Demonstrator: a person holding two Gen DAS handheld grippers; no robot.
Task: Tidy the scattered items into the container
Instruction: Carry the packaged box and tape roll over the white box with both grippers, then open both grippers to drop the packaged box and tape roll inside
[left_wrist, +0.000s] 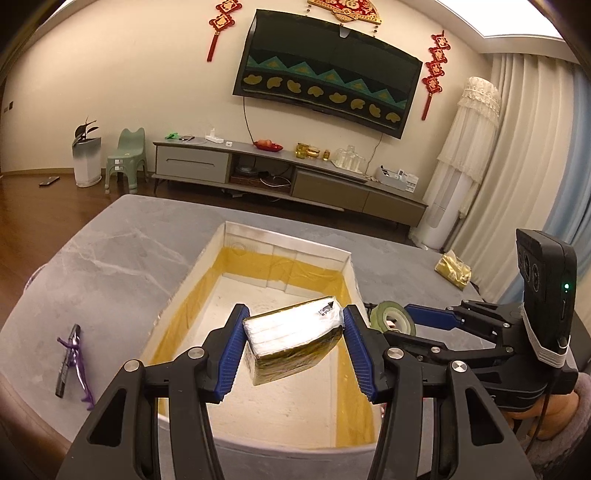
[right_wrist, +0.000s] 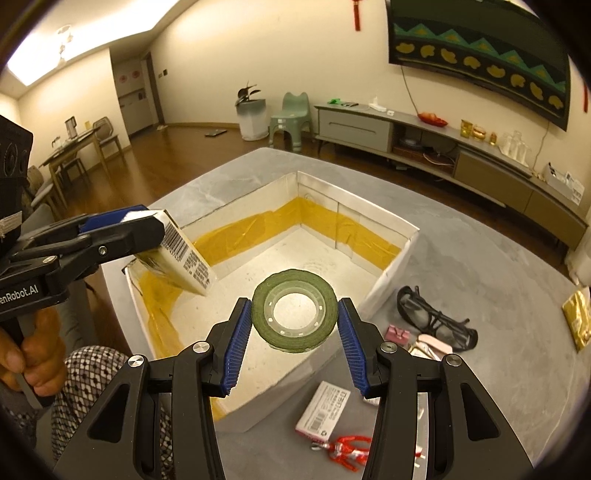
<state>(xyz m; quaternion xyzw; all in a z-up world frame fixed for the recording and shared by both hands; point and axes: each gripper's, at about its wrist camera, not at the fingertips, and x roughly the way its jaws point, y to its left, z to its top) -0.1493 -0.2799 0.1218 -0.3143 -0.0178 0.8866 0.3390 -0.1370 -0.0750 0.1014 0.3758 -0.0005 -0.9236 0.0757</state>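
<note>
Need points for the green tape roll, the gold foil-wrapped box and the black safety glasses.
green tape roll (right_wrist: 295, 282), right wrist view, on the green band's far edge.
gold foil-wrapped box (left_wrist: 291, 326), left wrist view, on its shiny top face.
black safety glasses (right_wrist: 432, 317), right wrist view, at the bridge.

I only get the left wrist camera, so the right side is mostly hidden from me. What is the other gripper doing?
Observer: The right gripper holds a green tape roll flat between its fingers, above the container.
Operator: Is there stuff left to tidy over there?
Observer: Yes, black glasses lie on the table, just right of the container.
Operator: Does the gold pack I'm holding have anything underneath?
Observer: The gold pack has a barcode and small print on its white underside.
</note>
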